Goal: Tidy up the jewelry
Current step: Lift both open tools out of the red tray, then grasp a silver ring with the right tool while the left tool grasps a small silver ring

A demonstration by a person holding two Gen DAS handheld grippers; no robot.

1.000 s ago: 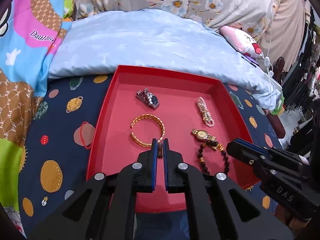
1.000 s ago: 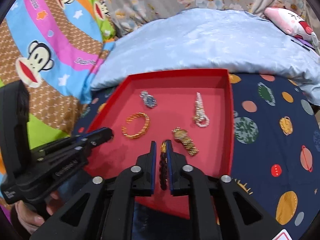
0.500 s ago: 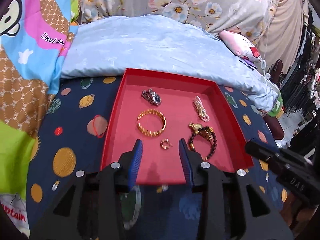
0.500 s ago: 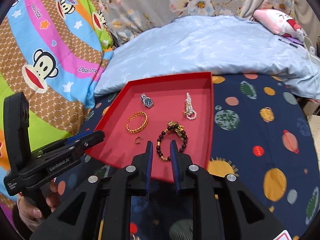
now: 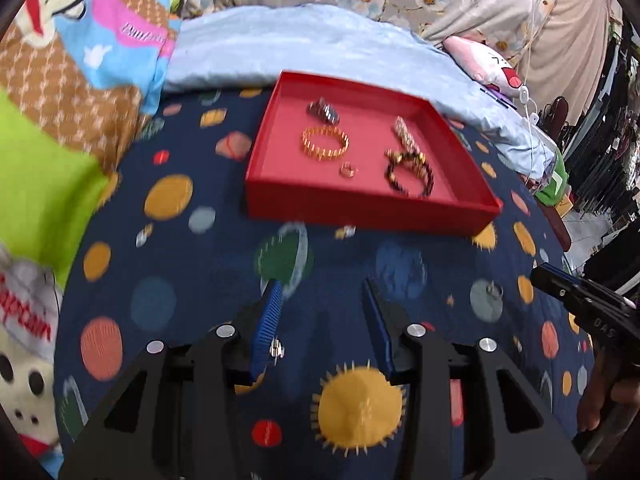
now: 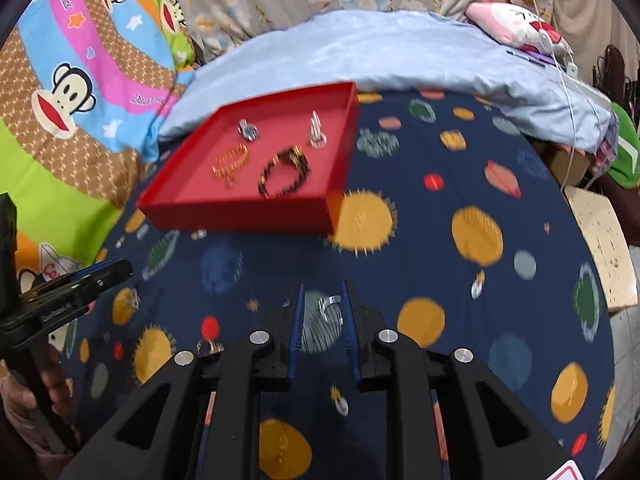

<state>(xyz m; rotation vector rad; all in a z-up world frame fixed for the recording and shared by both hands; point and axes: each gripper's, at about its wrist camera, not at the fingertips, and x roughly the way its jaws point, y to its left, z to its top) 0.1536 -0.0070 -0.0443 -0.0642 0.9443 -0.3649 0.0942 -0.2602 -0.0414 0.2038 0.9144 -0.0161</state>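
A red tray (image 5: 360, 212) (image 6: 240, 216) sits on the planet-print bedspread. In it lie a gold bangle (image 5: 324, 143) (image 6: 231, 159), a small gold ring (image 5: 348, 169), a dark bead bracelet (image 5: 410, 174) (image 6: 284, 178), a pearl piece (image 5: 405, 136) (image 6: 316, 132) and a watch (image 5: 324, 110) (image 6: 248, 128). My left gripper (image 5: 322, 292) is open and empty, well in front of the tray. My right gripper (image 6: 322, 288) is open; a small silver ring (image 6: 330, 309) lies on the bedspread between its fingers. Another small silver ring (image 5: 277, 349) lies by the left gripper's left finger.
A light blue pillow (image 5: 312, 48) lies behind the tray. A colourful monkey-print blanket (image 6: 80, 80) is at the left. A pink plush toy (image 6: 516, 24) and a white cable are at the back right. The right gripper also shows in the left wrist view (image 5: 560, 284).
Both grippers have pulled back from the tray toward me and opened wider. The bead bracelet and gold ring stay in the tray. The frames now are motion-blurred.
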